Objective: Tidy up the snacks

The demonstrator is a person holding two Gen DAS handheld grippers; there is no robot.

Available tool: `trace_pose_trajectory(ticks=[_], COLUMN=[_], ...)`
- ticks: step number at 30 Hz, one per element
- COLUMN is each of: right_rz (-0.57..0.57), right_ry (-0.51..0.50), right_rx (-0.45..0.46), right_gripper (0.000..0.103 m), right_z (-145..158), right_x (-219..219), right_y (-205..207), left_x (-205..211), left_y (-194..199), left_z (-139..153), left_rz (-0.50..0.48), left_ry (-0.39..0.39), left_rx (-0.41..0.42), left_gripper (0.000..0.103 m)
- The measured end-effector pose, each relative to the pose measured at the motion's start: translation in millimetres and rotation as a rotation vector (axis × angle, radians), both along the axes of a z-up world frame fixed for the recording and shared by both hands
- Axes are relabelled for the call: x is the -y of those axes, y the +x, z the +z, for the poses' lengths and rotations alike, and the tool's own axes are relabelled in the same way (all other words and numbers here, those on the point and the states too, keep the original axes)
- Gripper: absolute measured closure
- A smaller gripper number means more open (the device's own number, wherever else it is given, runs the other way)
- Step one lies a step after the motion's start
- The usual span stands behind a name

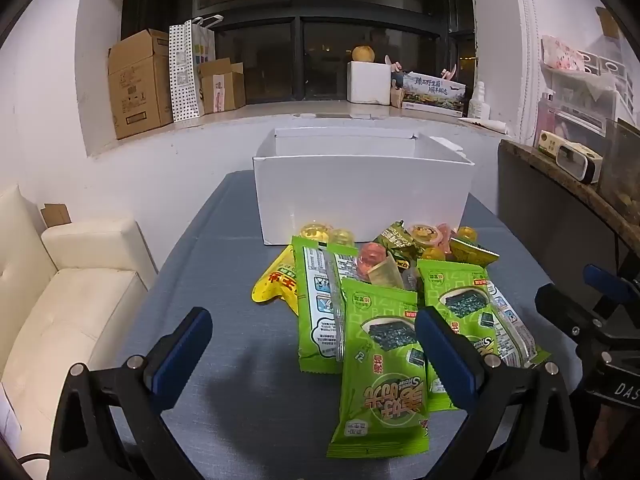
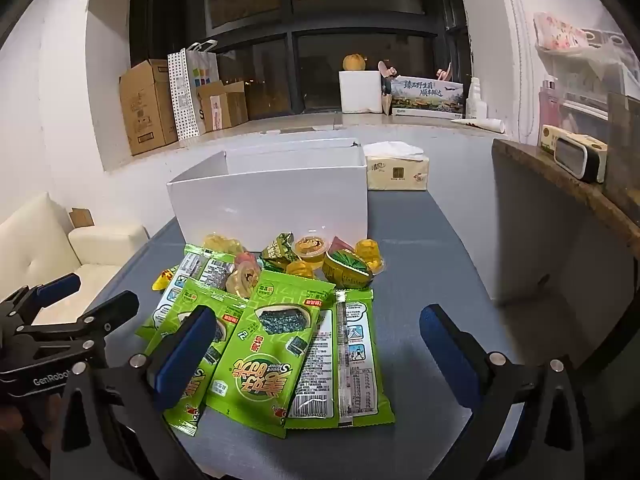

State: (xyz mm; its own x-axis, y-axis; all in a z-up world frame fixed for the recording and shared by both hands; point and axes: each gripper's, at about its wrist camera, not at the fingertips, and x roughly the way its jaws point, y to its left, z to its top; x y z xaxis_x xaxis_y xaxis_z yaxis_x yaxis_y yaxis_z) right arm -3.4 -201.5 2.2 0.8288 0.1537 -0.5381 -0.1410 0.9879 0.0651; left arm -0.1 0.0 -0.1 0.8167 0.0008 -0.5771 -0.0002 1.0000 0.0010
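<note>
A pile of snacks lies on the blue-grey table before an open white box [image 1: 360,196] [image 2: 276,200]. Several green seaweed packets [image 1: 380,368] [image 2: 268,352] lie nearest me. Behind them are jelly cups [image 1: 426,234] [image 2: 310,246], small green wrapped sweets [image 2: 346,270] and a yellow packet [image 1: 276,282]. My left gripper [image 1: 314,354] is open and empty, hovering above the table just left of the packets. My right gripper [image 2: 316,350] is open and empty, above the near ends of the packets. Each gripper shows at the edge of the other's view.
A tissue pack [image 2: 398,172] stands right of the box. A cream sofa [image 1: 60,300] is to the left. A dark counter [image 1: 580,184] with a small device is to the right. Cardboard boxes [image 1: 138,84] and a paper bag sit on the window ledge behind.
</note>
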Motion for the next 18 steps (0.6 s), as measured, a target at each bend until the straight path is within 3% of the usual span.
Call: trace_pose_trajectory(ticks=[18], right_rz=[0.011], right_ry=[-0.004], right_rx=[-0.013], right_gripper=[0.0], right_z=[-2.4], right_x=[-2.2], right_y=[1.9], left_x=[3.6], left_y=[-0.8], left_z=[-1.8], left_rz=[-0.008], left_ry=[0.011], left_rx=[-0.003], left_gripper=[0.0])
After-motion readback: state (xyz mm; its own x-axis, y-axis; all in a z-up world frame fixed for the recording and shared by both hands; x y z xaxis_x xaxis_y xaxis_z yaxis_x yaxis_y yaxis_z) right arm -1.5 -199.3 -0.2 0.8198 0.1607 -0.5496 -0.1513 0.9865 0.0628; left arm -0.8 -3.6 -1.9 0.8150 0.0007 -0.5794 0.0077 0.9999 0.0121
